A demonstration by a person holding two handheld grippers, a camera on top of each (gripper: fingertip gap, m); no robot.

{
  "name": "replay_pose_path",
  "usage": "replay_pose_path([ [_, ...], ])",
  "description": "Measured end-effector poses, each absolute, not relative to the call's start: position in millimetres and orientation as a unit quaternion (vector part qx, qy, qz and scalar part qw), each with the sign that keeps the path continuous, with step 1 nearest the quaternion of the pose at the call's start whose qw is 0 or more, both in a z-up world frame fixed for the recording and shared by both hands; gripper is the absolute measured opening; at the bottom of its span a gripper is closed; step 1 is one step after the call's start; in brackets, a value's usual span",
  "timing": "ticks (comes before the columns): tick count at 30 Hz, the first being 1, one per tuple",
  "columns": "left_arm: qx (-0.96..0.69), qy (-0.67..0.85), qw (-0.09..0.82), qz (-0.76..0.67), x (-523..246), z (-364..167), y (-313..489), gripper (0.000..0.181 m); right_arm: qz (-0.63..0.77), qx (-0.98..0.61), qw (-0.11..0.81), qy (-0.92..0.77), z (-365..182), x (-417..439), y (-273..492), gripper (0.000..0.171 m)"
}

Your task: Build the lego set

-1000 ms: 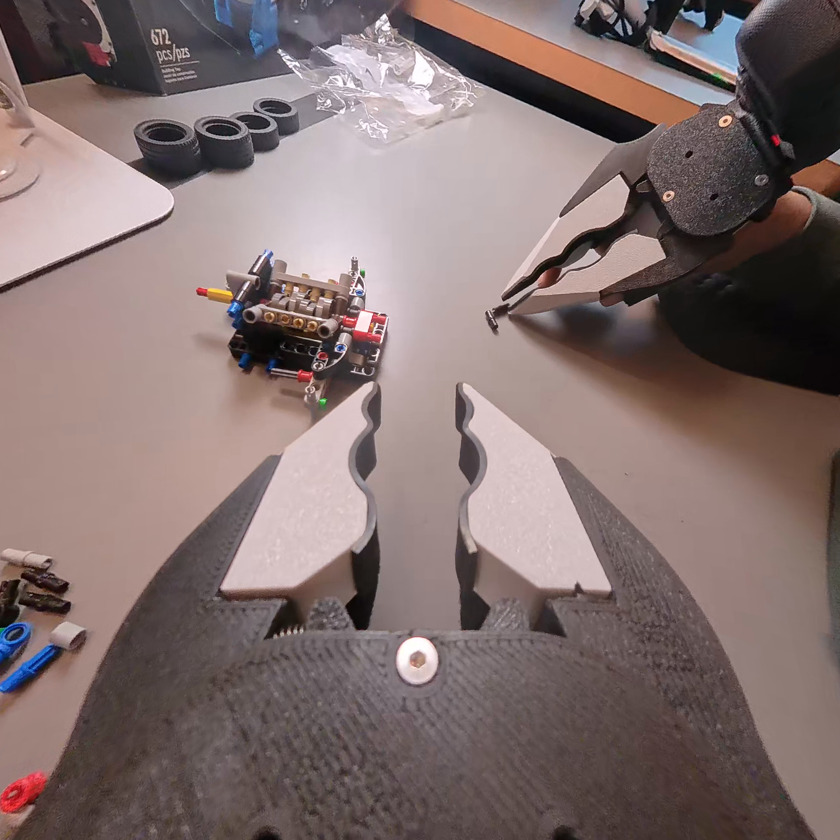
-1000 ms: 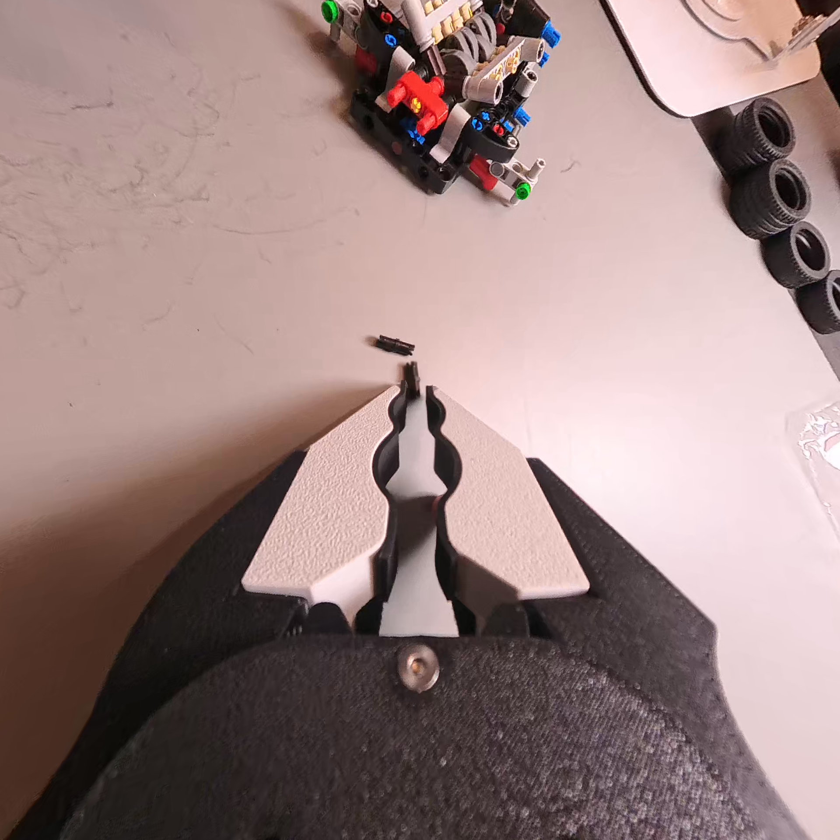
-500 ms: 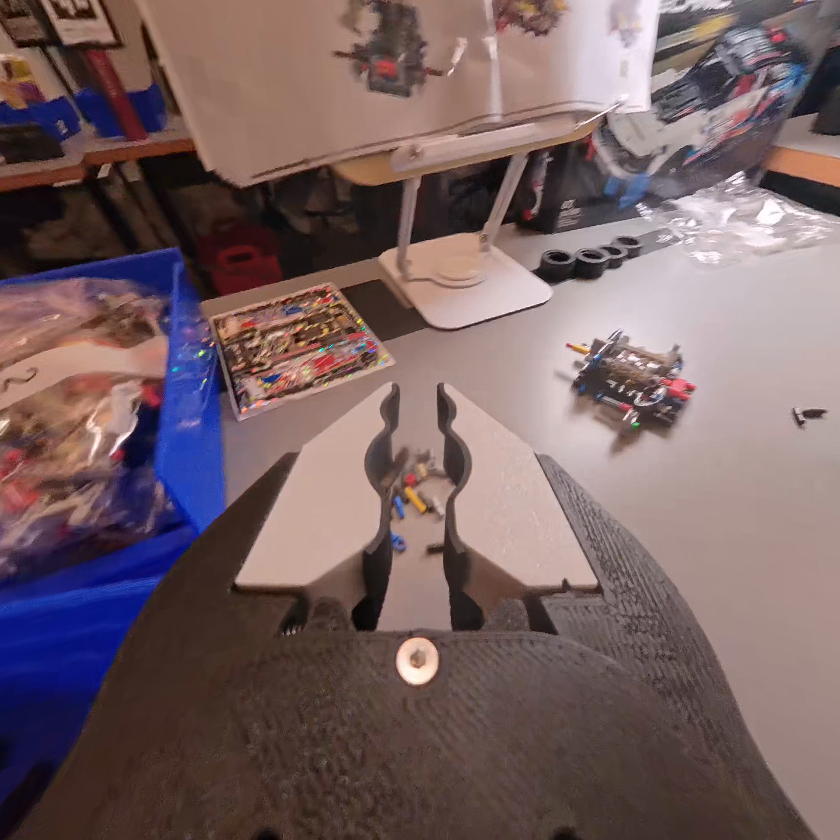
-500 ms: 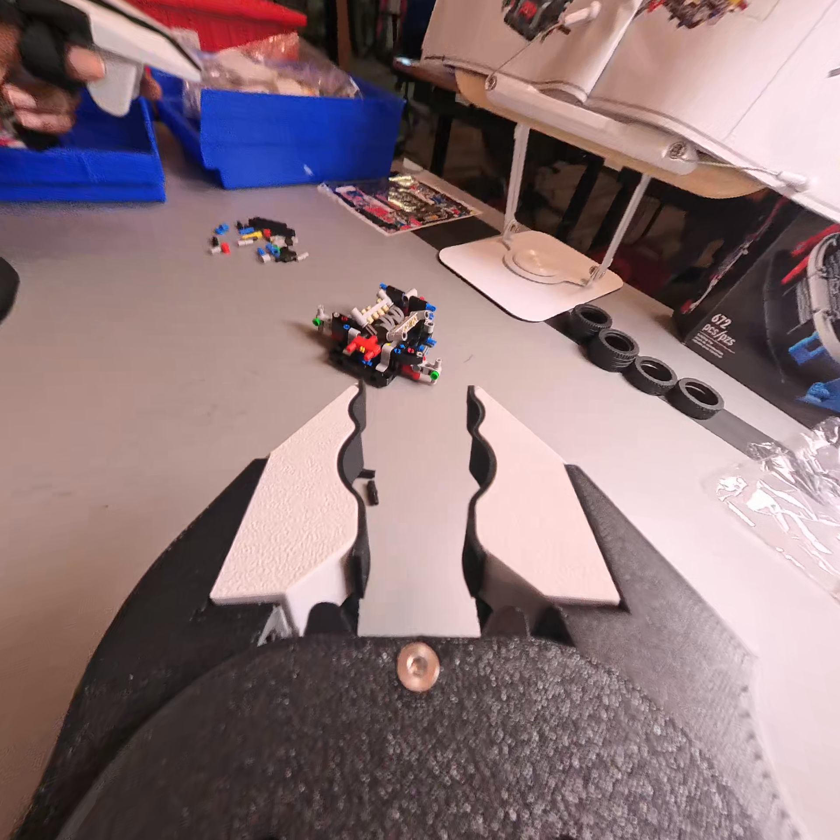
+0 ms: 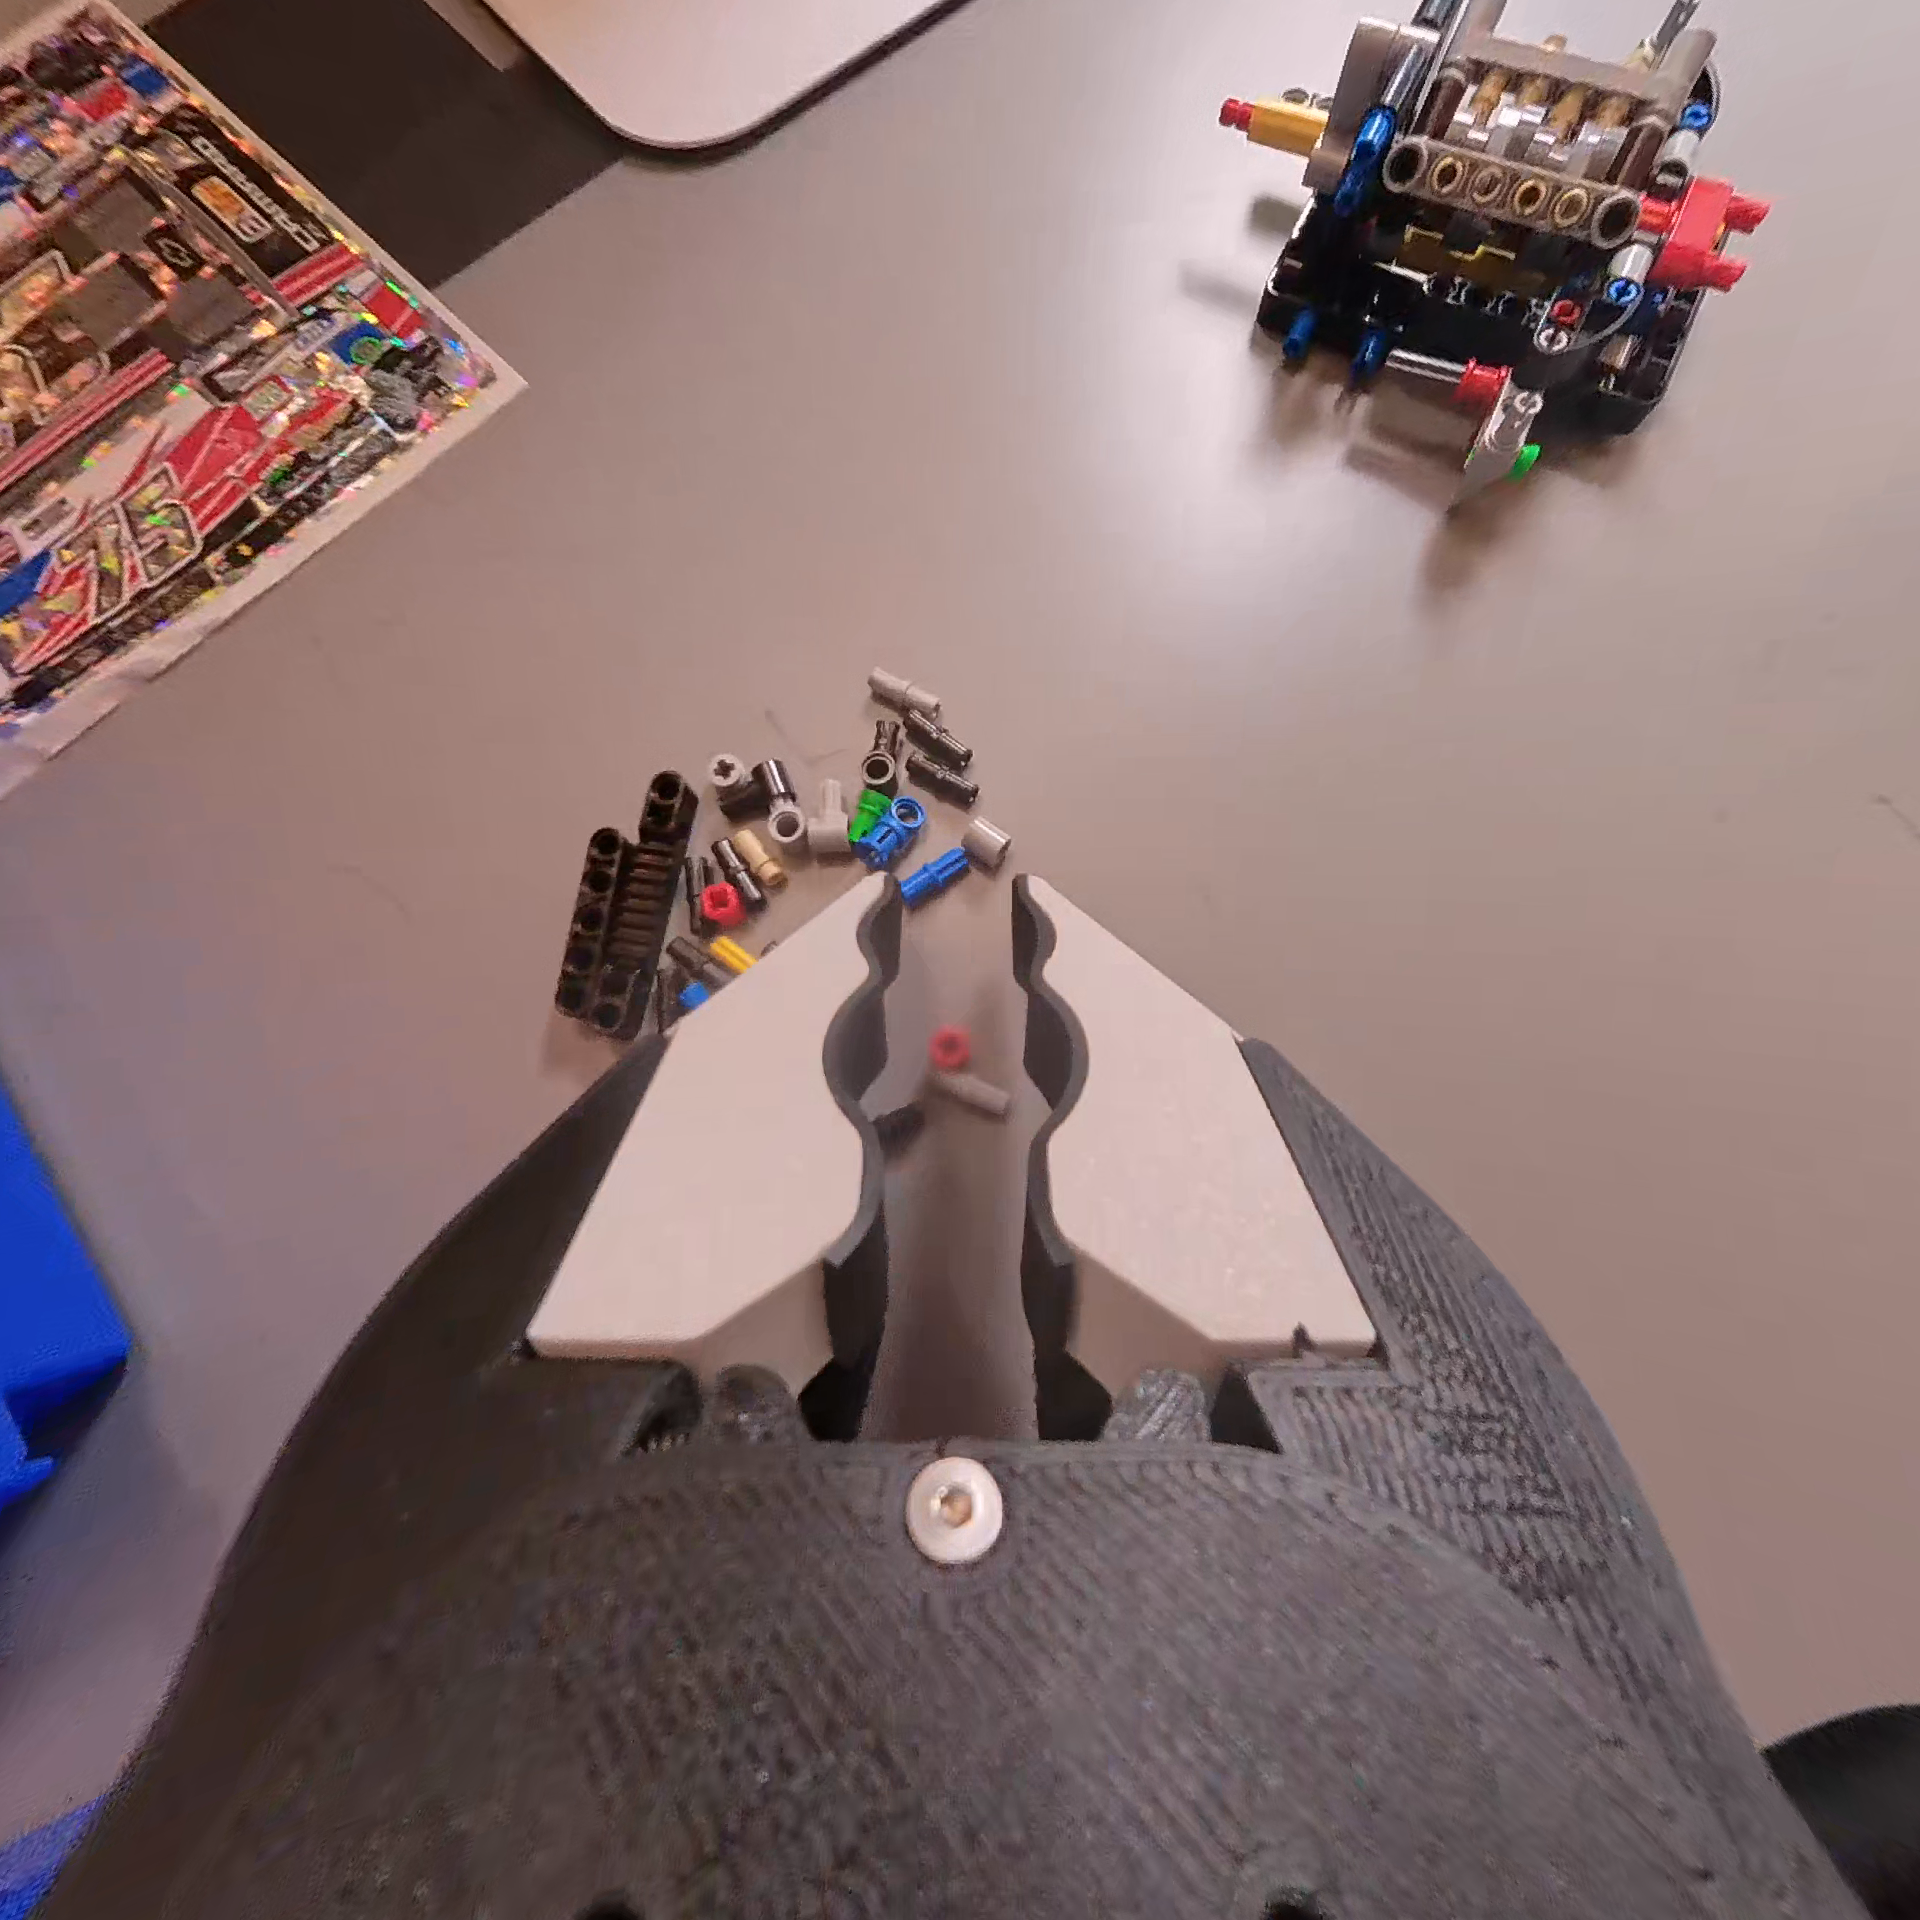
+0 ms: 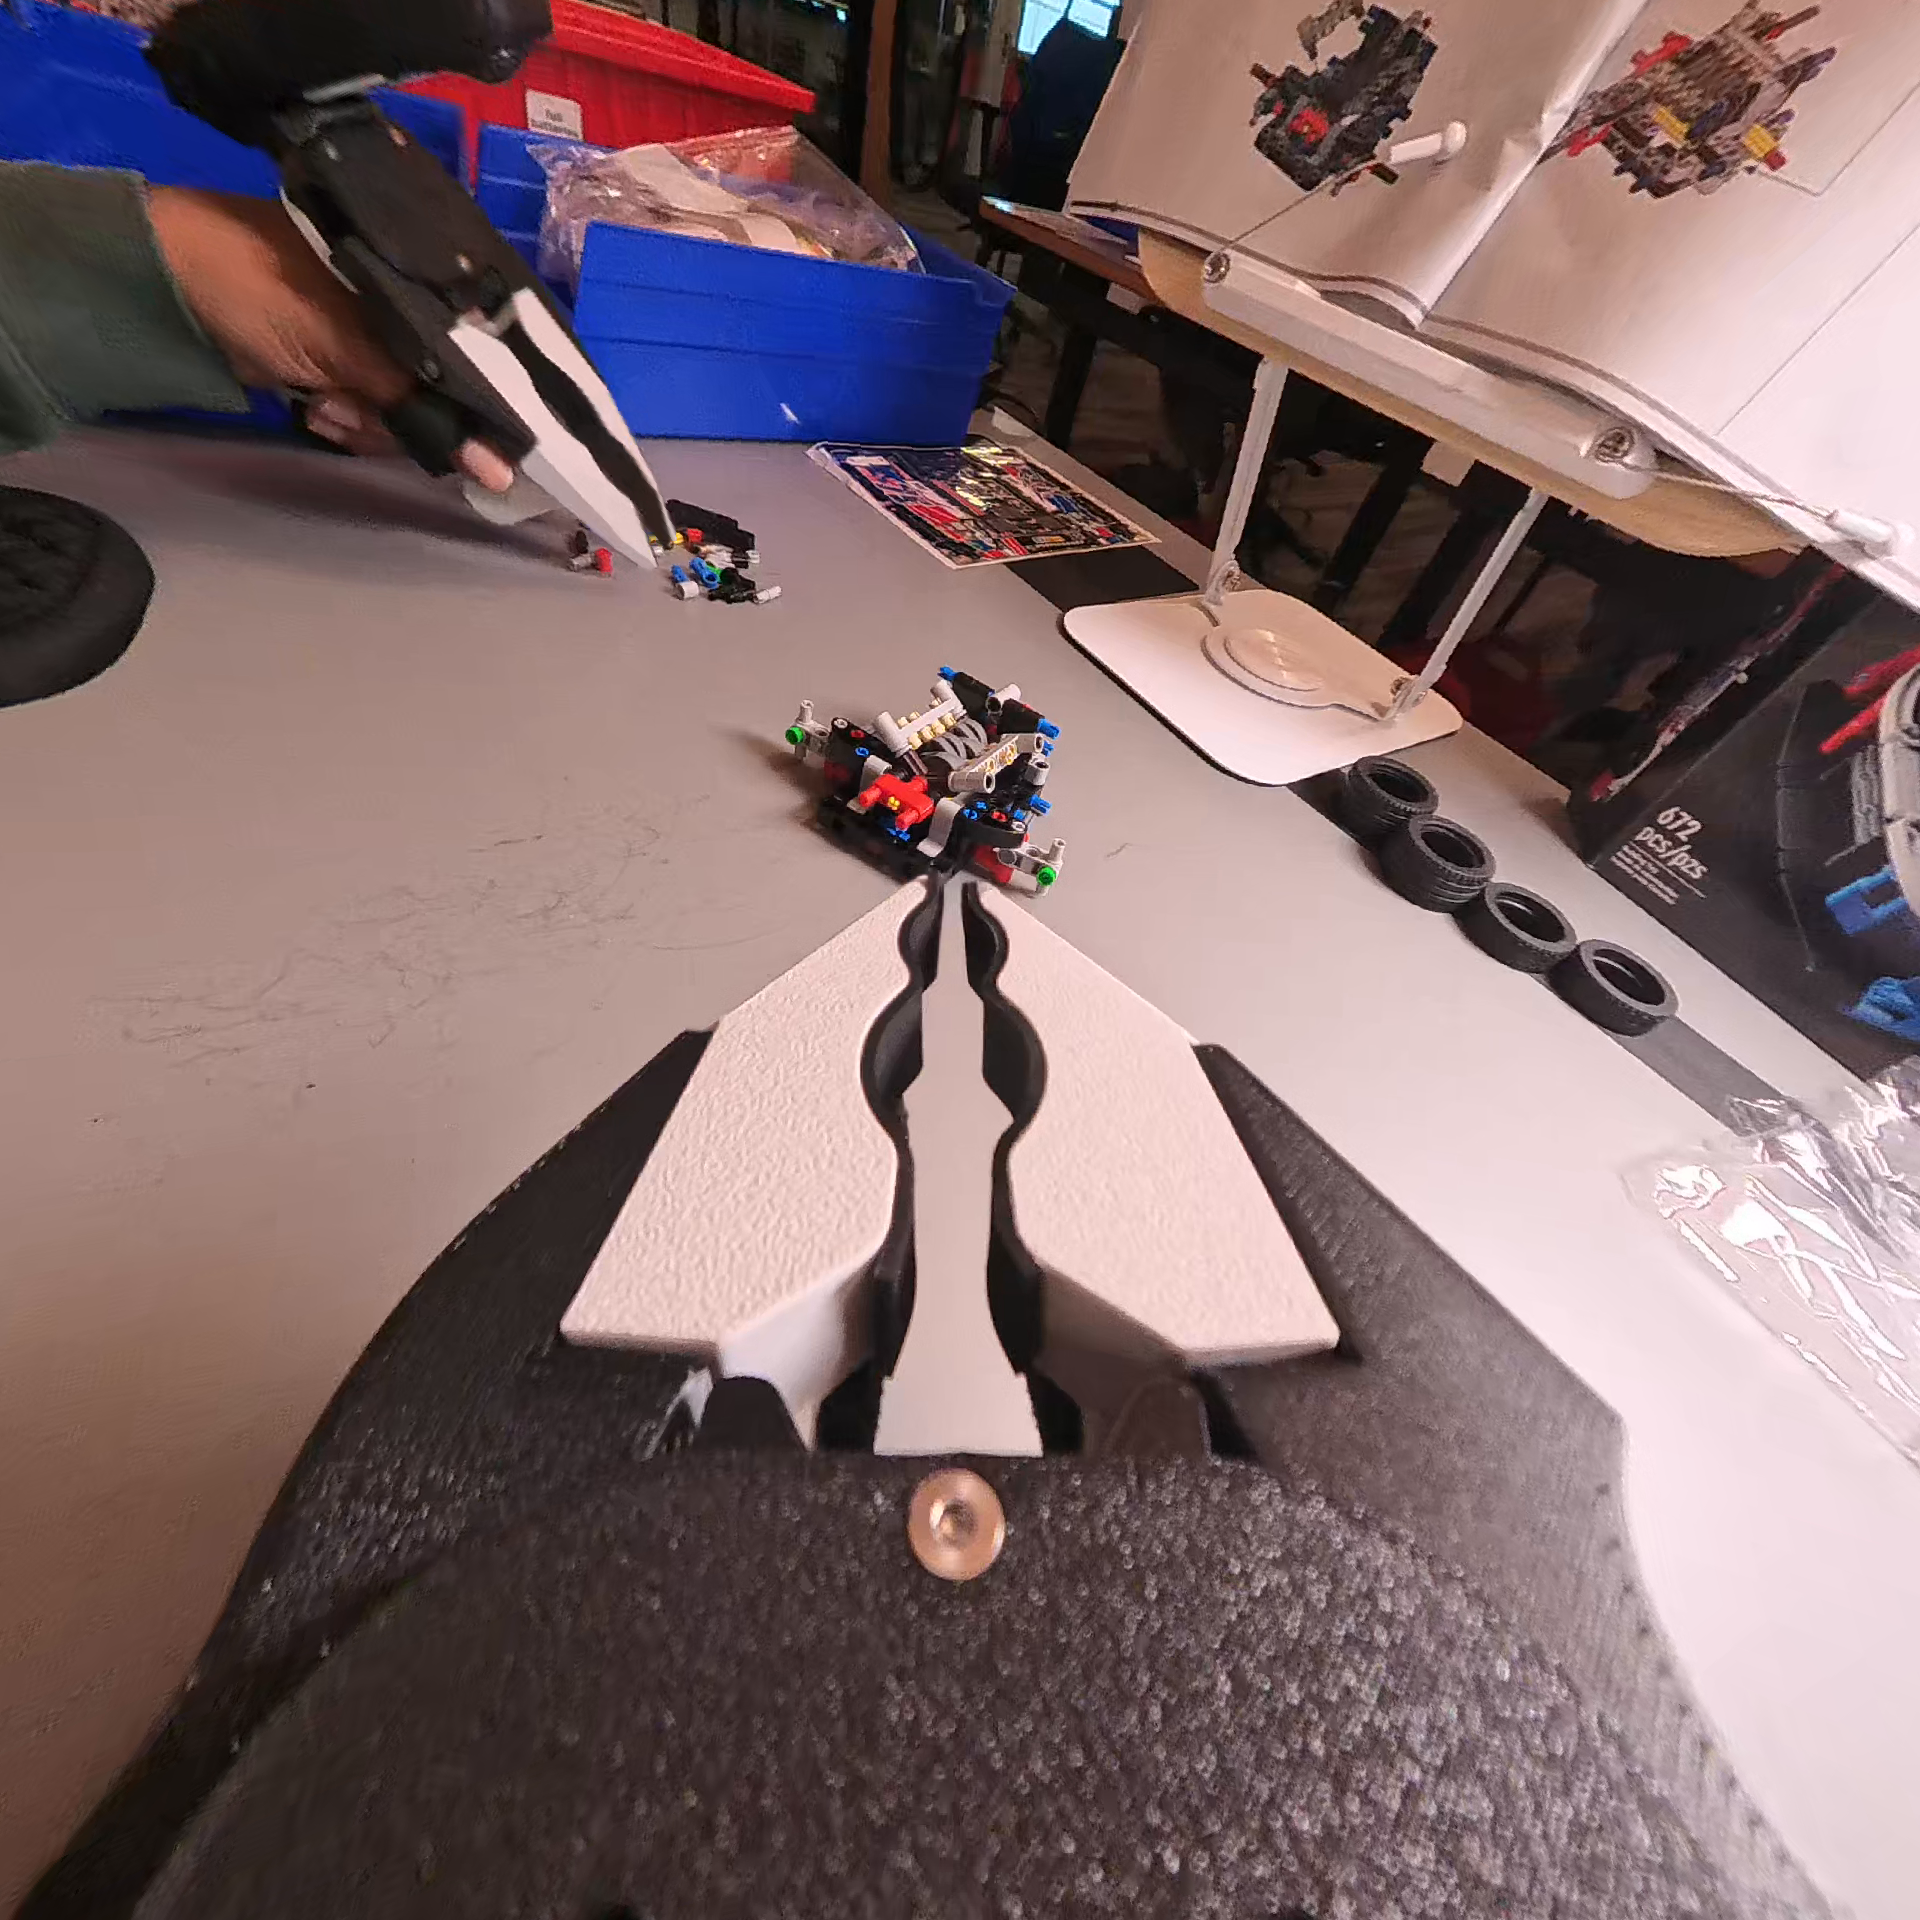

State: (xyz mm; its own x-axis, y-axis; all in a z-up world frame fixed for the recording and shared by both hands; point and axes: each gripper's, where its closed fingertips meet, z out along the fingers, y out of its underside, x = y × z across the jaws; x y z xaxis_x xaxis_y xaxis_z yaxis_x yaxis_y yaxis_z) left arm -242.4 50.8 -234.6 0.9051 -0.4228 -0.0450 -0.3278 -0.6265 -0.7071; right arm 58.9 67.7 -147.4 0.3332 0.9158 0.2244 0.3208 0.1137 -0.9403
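A grey surface (image 5: 1299, 831) is seen, backed by blue bins (image 6: 769, 312). The left gripper (image 5: 951, 883) is held with jaws parted and empty over a scatter of small loose pieces (image 5: 810, 831). The right gripper (image 6: 951, 899) is nearly closed; whether a pin is pinched cannot be told. The part-built lego model (image 6: 935, 779) stands just beyond the right jaws.
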Motion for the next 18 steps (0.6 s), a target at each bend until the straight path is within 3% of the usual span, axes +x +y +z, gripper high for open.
replay_pose_path([
  [18, -0.897, 0.24, 0.367, -0.056, -237.6, -246.6, 56.9, 0.006, 0.263, -0.618, 0.53, -0.519, -159.5, 62.0, 70.4, 0.003],
])
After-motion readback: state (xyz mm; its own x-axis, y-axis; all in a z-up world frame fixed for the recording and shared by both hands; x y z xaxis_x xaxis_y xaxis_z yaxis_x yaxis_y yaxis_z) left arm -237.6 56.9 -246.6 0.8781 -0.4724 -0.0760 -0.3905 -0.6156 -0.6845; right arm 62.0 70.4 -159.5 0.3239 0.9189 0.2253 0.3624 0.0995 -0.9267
